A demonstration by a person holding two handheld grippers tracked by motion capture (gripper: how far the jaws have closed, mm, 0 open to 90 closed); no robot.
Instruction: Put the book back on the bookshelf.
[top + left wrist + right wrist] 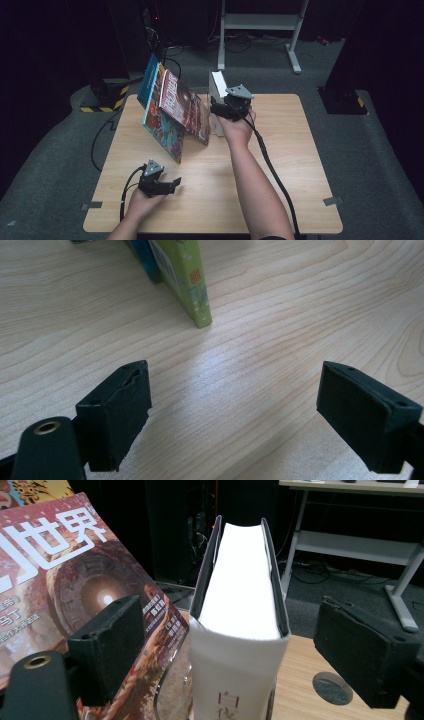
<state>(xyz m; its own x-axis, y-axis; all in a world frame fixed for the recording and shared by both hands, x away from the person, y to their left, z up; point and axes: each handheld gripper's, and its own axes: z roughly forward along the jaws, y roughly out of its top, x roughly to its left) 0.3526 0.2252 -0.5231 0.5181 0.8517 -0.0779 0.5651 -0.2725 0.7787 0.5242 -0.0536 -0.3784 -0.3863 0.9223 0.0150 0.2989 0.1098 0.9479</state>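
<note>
A thick white book (240, 605) stands upright on its edge at the back of the table, also seen from above as the white book (216, 86). My right gripper (232, 615) is open, one jaw on each side of the book's spine, with gaps on both sides. In the high view the right gripper (221, 106) sits right at the book's near edge. A red-covered book (182, 105) and a blue one (150, 85) lean tilted just left of it. My left gripper (174, 184) rests open and empty near the front left; the left gripper (235, 385) hangs over bare wood.
The wooden table (280, 165) has free room at its centre and right. A green book edge (192, 285) and a blue one (145, 260) touch the table ahead of the left gripper. A round grommet (332, 687) lies behind the white book. A metal stand (260, 22) is beyond.
</note>
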